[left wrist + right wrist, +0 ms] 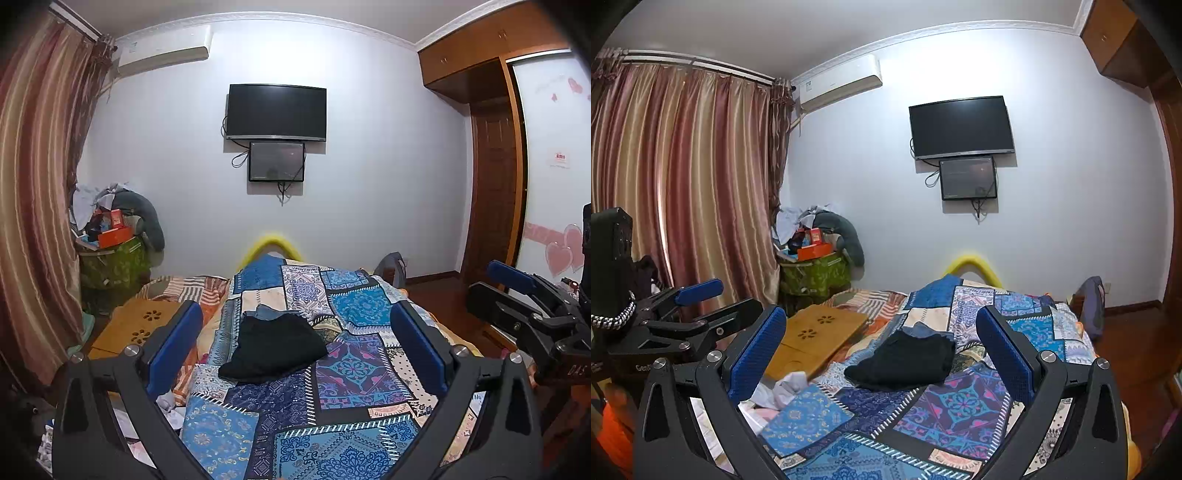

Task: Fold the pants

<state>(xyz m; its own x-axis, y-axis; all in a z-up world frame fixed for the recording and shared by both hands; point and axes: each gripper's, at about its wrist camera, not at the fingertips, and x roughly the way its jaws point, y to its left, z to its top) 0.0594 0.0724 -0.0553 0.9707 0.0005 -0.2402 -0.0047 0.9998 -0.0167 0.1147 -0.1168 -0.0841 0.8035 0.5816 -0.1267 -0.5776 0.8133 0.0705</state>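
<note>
Black pants lie folded into a compact bundle on the blue patchwork quilt, with a bit of blue denim showing at their far edge. My left gripper hovers well back from them, open, nothing between its blue pads. In the right wrist view the same black pants rest on the quilt ahead of my right gripper, which is also open and empty. Each gripper shows at the edge of the other's view.
A wooden lap tray lies on the bed left of the pants, with crumpled white cloth near it. A piled green basket stands by the curtain. A TV hangs on the far wall; a wardrobe stands at right.
</note>
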